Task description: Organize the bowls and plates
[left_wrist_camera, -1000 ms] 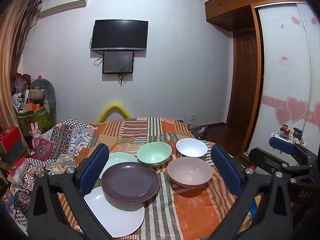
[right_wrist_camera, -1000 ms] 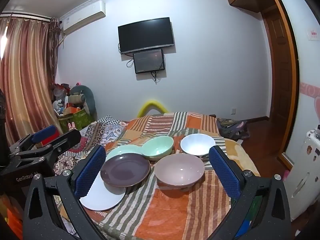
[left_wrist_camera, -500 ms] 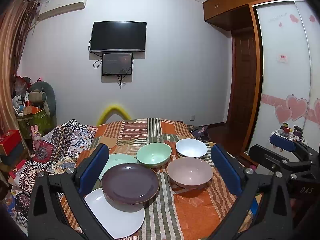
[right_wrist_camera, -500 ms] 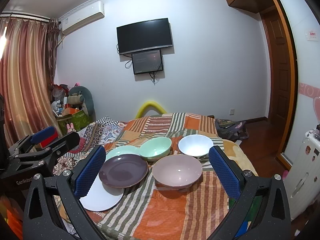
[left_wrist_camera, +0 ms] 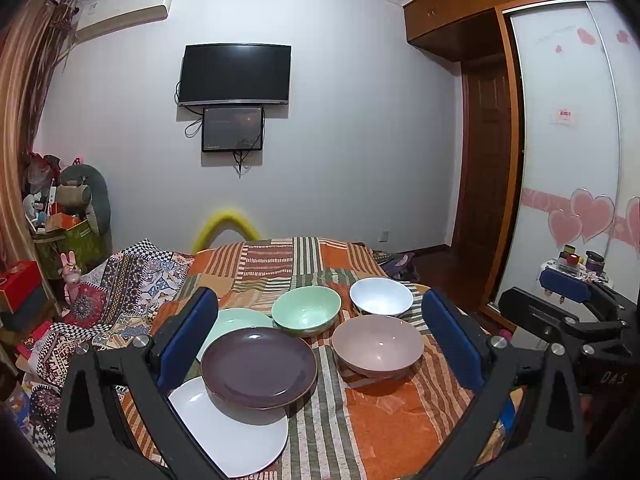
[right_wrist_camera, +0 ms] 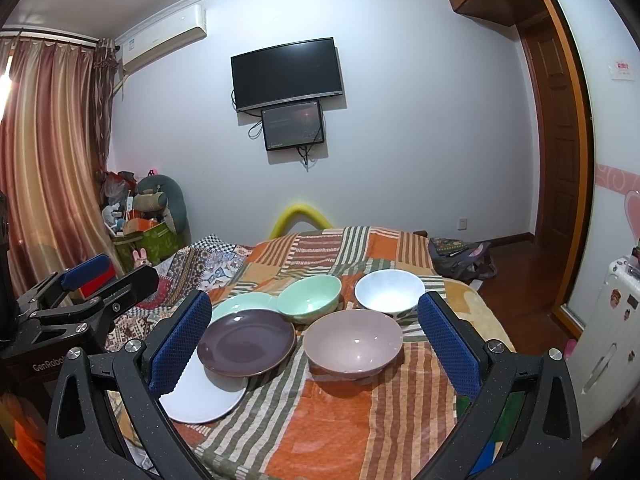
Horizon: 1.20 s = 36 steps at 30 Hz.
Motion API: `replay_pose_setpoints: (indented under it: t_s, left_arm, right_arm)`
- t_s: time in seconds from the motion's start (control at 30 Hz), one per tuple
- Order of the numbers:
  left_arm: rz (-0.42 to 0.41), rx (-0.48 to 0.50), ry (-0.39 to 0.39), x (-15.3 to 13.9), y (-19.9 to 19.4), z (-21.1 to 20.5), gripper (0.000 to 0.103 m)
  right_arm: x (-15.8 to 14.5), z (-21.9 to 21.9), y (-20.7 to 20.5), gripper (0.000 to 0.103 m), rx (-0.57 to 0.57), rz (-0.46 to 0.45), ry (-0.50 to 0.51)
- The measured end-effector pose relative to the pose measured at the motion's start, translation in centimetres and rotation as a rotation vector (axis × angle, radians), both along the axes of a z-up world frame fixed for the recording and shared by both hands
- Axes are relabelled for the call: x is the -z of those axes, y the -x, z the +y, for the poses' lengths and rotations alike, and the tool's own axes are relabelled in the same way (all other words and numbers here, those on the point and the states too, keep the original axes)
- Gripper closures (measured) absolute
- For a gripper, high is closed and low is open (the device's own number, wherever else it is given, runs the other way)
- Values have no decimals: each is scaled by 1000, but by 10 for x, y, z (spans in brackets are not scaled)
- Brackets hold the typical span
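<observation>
On a striped orange bedspread (left_wrist_camera: 384,420) lie three plates and three bowls. A dark purple plate (left_wrist_camera: 258,366) (right_wrist_camera: 246,341) overlaps a white plate (left_wrist_camera: 236,440) (right_wrist_camera: 200,396) and a pale green plate (left_wrist_camera: 236,320) (right_wrist_camera: 240,303). Behind stand a green bowl (left_wrist_camera: 306,310) (right_wrist_camera: 309,298) and a white bowl (left_wrist_camera: 381,296) (right_wrist_camera: 389,290); a pink bowl (left_wrist_camera: 378,346) (right_wrist_camera: 353,344) is nearer. My left gripper (left_wrist_camera: 320,344) and right gripper (right_wrist_camera: 314,344) both hover open in front of the dishes, holding nothing.
A patterned blanket (left_wrist_camera: 120,280) lies left of the bedspread. Boxes, toys and a plush (left_wrist_camera: 80,196) crowd the left corner. A wardrobe with heart stickers (left_wrist_camera: 576,216) and a small white cart (right_wrist_camera: 612,340) stand at the right. A TV (left_wrist_camera: 236,74) hangs on the far wall.
Both views have tilted slightly; the dishes sit a little lower and nearer in frame. No dish has moved and both grippers stay open.
</observation>
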<state>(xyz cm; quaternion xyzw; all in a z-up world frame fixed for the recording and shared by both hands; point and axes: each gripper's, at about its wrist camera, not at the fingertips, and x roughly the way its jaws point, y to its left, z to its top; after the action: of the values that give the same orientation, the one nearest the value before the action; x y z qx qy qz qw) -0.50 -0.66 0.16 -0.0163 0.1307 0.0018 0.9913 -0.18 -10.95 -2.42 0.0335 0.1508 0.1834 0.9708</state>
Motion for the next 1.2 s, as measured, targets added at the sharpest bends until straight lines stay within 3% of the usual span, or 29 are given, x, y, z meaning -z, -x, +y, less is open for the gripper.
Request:
replay_pose_setpoints:
  t_s: [1.2]
  left_arm:
    - [13,5,2,3,-1,-2,0]
  right_arm:
    - [-5,-3,3,0,-2,-6,0]
